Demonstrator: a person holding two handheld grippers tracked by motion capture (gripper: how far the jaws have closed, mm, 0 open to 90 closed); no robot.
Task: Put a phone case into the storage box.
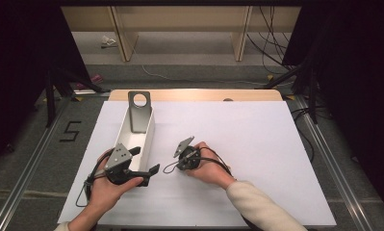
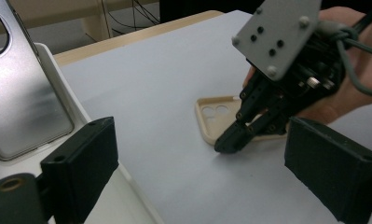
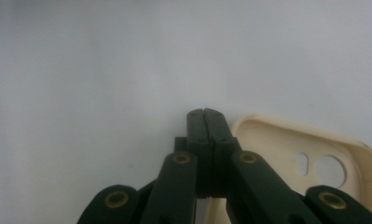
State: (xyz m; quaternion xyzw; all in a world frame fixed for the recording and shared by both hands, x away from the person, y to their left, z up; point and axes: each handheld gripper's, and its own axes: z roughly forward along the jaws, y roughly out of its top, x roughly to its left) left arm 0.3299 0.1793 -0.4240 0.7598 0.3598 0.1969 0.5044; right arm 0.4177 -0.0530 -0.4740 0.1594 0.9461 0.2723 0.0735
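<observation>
Inside white bin (image 1: 148,137), leaning upright, grey metal plate (image 1: 139,111) with round hole.

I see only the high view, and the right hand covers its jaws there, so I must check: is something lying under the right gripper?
Observer: Yes. A cream phone case lies hollow side up on the white table, at the tip of the right gripper.
Operator: Do the jaws hold it?
Observer: No. The right gripper view shows them shut together beside the case's rim, with nothing between them.
Operator: Is the case plain?
Observer: No. It has a round camera hole with a small slot beside it.
</observation>
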